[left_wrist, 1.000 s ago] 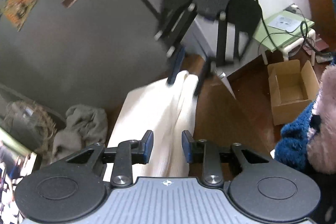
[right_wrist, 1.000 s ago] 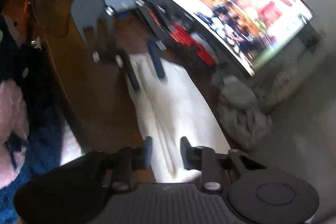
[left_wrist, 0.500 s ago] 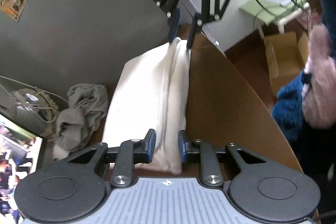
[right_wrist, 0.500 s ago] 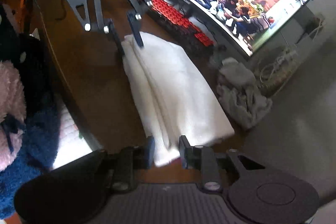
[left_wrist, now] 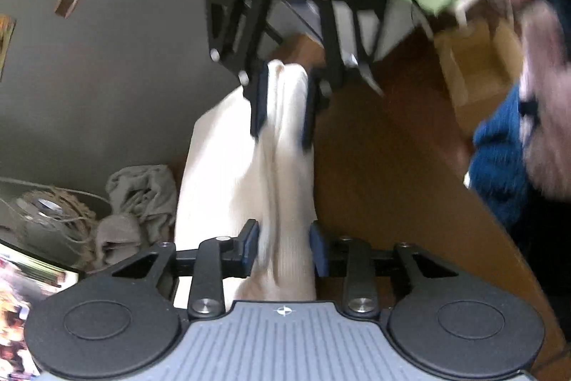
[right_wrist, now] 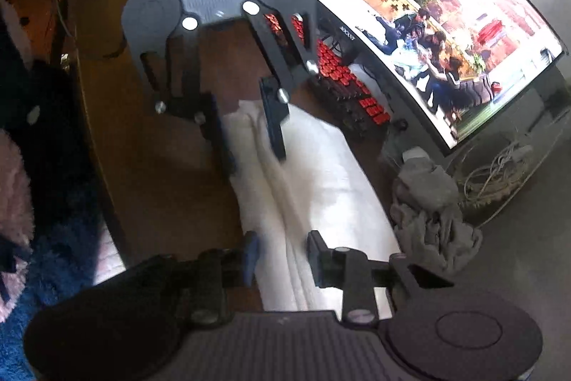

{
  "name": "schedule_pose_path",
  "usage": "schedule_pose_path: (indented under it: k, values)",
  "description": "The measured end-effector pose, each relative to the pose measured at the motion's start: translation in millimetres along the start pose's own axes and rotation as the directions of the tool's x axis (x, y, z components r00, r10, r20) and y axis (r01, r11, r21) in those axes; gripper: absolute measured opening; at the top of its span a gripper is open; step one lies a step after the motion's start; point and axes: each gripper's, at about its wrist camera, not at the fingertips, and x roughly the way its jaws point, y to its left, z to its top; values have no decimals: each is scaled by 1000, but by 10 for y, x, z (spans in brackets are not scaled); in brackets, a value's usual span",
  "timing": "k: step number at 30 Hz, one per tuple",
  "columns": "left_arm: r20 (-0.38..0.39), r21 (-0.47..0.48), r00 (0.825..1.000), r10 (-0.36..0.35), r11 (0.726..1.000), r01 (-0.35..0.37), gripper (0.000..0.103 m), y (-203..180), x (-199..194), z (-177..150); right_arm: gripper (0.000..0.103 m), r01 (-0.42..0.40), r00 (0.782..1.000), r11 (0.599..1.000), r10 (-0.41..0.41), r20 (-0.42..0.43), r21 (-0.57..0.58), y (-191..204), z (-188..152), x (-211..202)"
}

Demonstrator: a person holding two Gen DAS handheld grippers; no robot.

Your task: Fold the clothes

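My left tool (left_wrist: 283,250) sits at the near end of the white garment (left_wrist: 246,163), its pads spread to either side of the folded edge, not clamped on it. My right tool (right_wrist: 282,256) straddles the opposite end the same way, released, cloth between the pads without a pinch. The garment lies long and narrow on the brown table (left_wrist: 385,166), doubled along its length, its thick edge toward me. Whichever fold comes next, I judge both tools should bite through all layers at matching corners, so the stack stays square. Beyond it, a crumpled grey cloth (right_wrist: 428,213) lies just beside its far edge. Coiled cables (right_wrist: 499,174), a red-lit keyboard (right_wrist: 342,84) and the monitor (right_wrist: 446,24) crowd the far side.
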Motion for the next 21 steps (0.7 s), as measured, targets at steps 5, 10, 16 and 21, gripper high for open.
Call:
schedule_pose_path:
  k: [5,10,16,21]
  values:
    - [-30,-51,999,12,999,-14,34,27,-102,-146,29,-2,1000,1000,2,-4,-3,-5,18,42]
    - [-55,-83,998,15,996,-20,36,68,-202,-211,29,11,999,999,-9,-39,47,-76,-62,-95]
    - [0,-431,1000,-26,902,24,35,229,-435,-335,31,-41,999,943,30,37,331,-418,-208,-305]
    - [55,-677,997,-44,732,70,35,364,-630,-438,29,-174,985,719,128,118,673,-701,-567,-268]
